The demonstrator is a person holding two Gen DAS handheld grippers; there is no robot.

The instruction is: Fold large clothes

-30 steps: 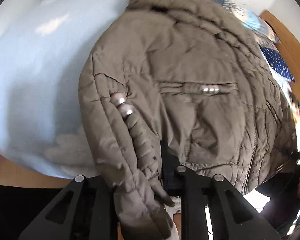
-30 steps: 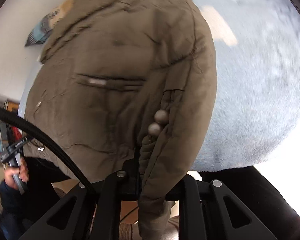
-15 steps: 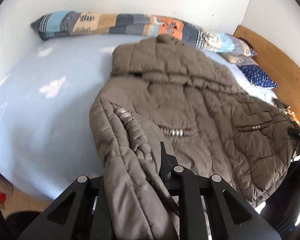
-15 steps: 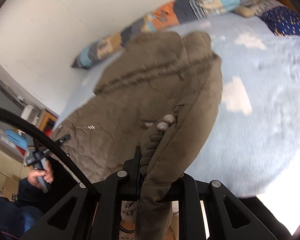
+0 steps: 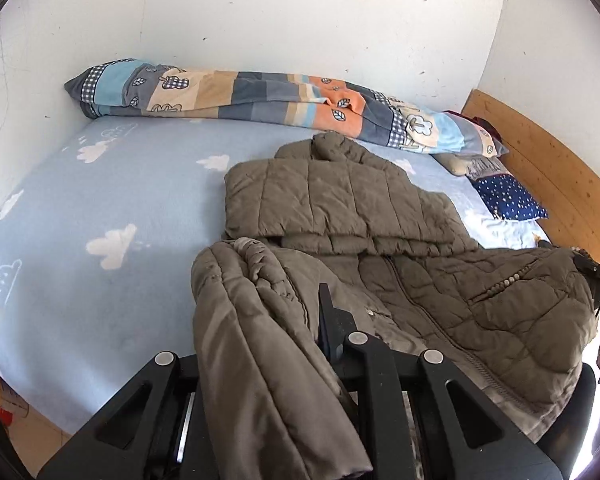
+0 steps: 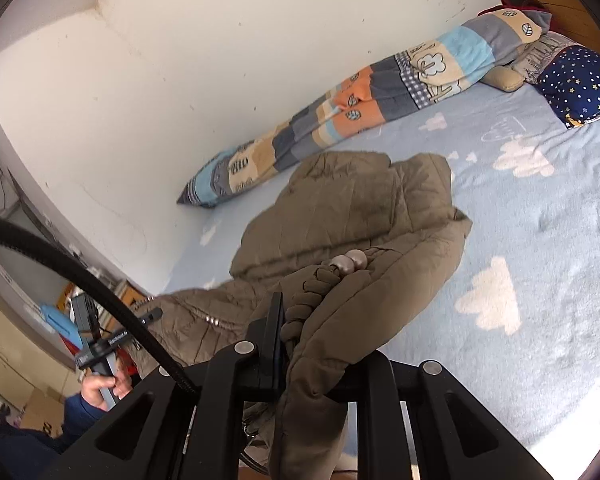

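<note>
Pale blue bed cover point(image 5: 112, 200) printed with white clouds, spread across the whole mattress and meeting white walls on two sides. Wooden headboard point(image 5: 548, 160) at the far right of the left wrist view. Olive-brown quilted jacket point(image 5: 340, 200), front up with its zip showing, lying across the cover with hood and shoulders flat toward the far wall; lower part raised off the bed at both near corners and sagging between them. Same jacket point(image 6: 352, 216) in the right wrist view, upper part resting on the cover, near edge gathered upward. Long patchwork bolster point(image 5: 260, 98) in grey, blue, cream and orange, laid along the far wall beyond the hood, apart from the jacket. Navy star-print pillow point(image 5: 508, 198) beside the headboard, with a beige printed cushion point(image 5: 478, 166) just behind it. Left gripper point(image 5: 284, 344) clamped tight on a thick fold of the jacket's left sleeve side, fabric bunched between its jaws and draped down over the black frame. Right gripper point(image 6: 300, 344) likewise pinched closed on the opposite sleeve edge, cloth hanging below the frame. Black corrugated cable point(image 6: 80, 284) curving in from the left of the right wrist view. Person's hand point(image 6: 100, 388) in a dark blue sleeve, wrapped around the other gripper's handle. Two round silver snap studs point(image 6: 350, 261) on the ruched cuff just ahead of the right jaws. Short row of small silver beads point(image 5: 504, 282) along the jacket's pocket seam.
</note>
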